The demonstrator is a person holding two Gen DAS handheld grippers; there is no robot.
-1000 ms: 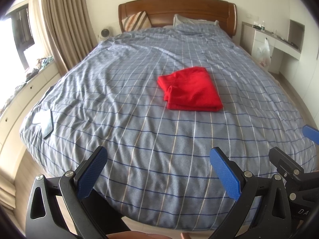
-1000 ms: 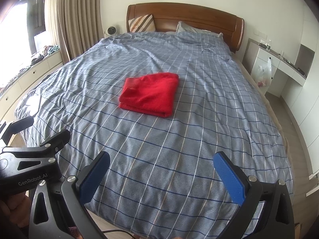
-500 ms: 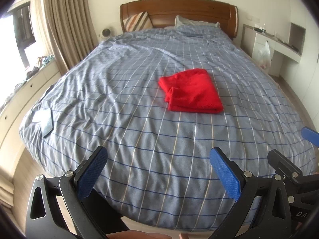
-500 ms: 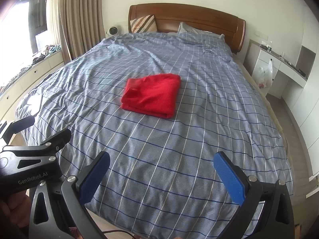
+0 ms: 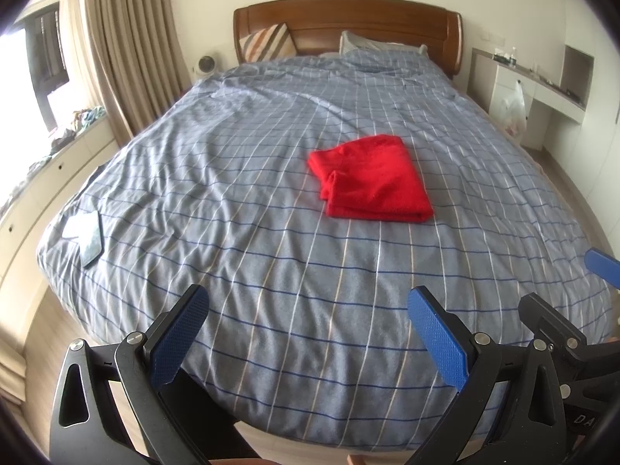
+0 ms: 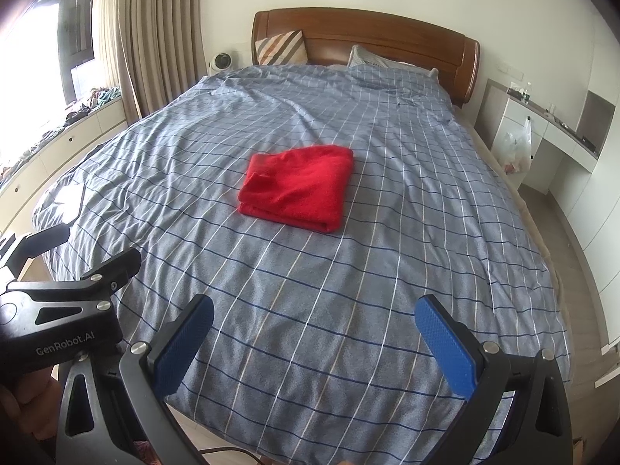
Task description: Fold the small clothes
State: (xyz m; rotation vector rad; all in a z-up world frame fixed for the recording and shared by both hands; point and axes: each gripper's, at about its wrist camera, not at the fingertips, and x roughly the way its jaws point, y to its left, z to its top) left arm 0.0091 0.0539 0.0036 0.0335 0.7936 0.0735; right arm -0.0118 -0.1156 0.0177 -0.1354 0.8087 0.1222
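You are holding both sets of blue-padded fingers spread wide and empty at the foot of the bed: the left gripper (image 5: 308,331) and the right gripper (image 6: 314,339) are hovering side by side over the near edge of the checked duvet (image 5: 240,201), gripping nothing. Neither is touching the cloth below.

Beyond them, the red garment (image 5: 372,178) is lying near the middle of the bed, well apart from both grippers, already squared into a compact packet with its layered edges facing the foot of the bed. Judging by that shape, the folding is looking finished, and you are likely standing back with the fingers parted because there is nothing left to pinch.

Room for moving is generous. Bare duvet is stretching on every side of the garment, with only a small flat dark object (image 5: 91,242), too unclear to name, sitting at the left corner. The wooden headboard (image 6: 387,38) and pillows are bounding the far end, a curtain (image 5: 128,50) and low cabinets the left side, and a white desk (image 6: 542,124) with a plastic bag the right.
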